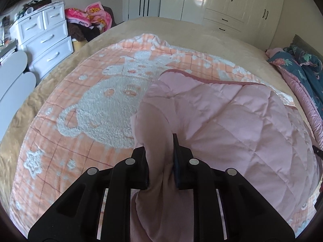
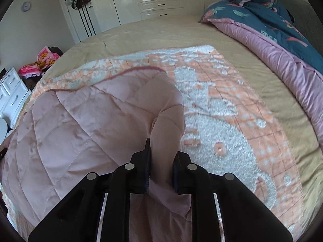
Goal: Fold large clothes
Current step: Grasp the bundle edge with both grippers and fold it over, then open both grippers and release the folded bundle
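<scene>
A pink quilted garment (image 1: 232, 125) lies on an orange and white terry blanket (image 1: 97, 100) spread on the bed. My left gripper (image 1: 160, 153) is shut on a bunched left edge of the garment. My right gripper (image 2: 161, 157) is shut on a bunched right edge of the same pink quilted garment (image 2: 80, 125), with the blanket (image 2: 222, 121) to its right. The cloth hangs down between the fingers of both grippers and is lifted slightly above the blanket.
The bed has a beige cover (image 2: 161, 34). A blue and pink duvet (image 2: 282, 40) is piled at the bed's right side. A white drawer chest (image 1: 46, 40) and a heap of pink clothes (image 1: 88, 18) stand left. White wardrobes (image 1: 222, 4) line the far wall.
</scene>
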A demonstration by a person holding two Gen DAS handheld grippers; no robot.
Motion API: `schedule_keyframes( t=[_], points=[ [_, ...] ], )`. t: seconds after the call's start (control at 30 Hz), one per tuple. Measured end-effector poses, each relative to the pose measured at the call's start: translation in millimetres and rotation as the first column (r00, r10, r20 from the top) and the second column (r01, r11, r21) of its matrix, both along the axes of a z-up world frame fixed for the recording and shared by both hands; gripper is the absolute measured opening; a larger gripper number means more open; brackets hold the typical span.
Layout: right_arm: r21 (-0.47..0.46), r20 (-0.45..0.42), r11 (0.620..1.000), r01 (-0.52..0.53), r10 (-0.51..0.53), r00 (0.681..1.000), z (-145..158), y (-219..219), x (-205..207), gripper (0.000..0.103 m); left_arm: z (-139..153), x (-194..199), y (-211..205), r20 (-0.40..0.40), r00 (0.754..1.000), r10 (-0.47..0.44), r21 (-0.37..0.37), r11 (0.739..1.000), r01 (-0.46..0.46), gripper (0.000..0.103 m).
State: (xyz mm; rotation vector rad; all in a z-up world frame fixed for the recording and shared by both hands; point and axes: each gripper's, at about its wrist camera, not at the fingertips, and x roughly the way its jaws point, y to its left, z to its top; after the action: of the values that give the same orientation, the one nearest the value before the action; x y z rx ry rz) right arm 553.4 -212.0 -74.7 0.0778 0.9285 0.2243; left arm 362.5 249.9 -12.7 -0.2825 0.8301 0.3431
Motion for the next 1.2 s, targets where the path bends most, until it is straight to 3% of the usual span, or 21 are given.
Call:
schedule_keyframes(
  t=[0.1,0.17,0.27,0.37,0.5,0.73,0.9,1.07,1.2],
  points=[
    [0.015,-0.03,1.0,0.02,-0.02,0.999,1.9,-2.8,-4.4,0.031,3.4,-2.0,-2.0,0.001,1.0,-0.001,0.009,1.0,0.001,0.012],
    [0.018,-0.024,1.0,0.02,-0.02,1.0,8.6,-4.0,-12.8,0.058,4.8,-2.8,-2.8,-0.003,1.0,-0.006,0.018,1.0,0.006,0.015],
    [0.056,0.032,0.998,0.009,-0.011,0.999,27.9,-7.1,-35.8,0.084,7.4,-5.5,-2.0,-0.012,1.0,-0.003,0.023,1.0,0.004,0.019],
    [0.099,0.082,0.995,-0.012,0.004,0.997,46.7,-10.2,-59.0,0.094,11.1,-10.2,-2.0,-0.016,1.0,0.003,0.023,1.0,-0.003,0.023],
    [0.145,0.135,0.987,-0.067,0.047,0.99,72.4,-10.0,-93.2,0.097,20.1,-18.0,-3.2,-0.007,1.0,0.005,0.024,1.0,-0.005,0.044],
    [0.149,0.208,0.981,-0.126,0.093,0.974,104.5,-6.3,-141.4,0.099,49.7,-40.8,-16.2,0.036,0.999,-0.018,0.033,0.999,0.017,0.068],
    [0.167,0.245,0.977,-0.135,0.091,0.965,118.7,-10.7,-173.4,0.099,69.1,-66.8,-31.9,0.071,0.997,-0.042,0.026,0.999,0.041,0.092],
    [0.103,0.285,0.987,-0.121,0.088,0.955,122.5,-11.2,-197.7,0.099,83.9,-98.8,-50.4,0.131,0.989,-0.068,0.012,0.998,0.067,0.094],
    [0.08,0.297,0.989,-0.126,0.097,0.95,120.0,-11.9,-214.5,0.099,85.5,-122.9,-69.9,0.152,0.985,-0.081,0.043,0.996,0.075,0.094]
  ],
)
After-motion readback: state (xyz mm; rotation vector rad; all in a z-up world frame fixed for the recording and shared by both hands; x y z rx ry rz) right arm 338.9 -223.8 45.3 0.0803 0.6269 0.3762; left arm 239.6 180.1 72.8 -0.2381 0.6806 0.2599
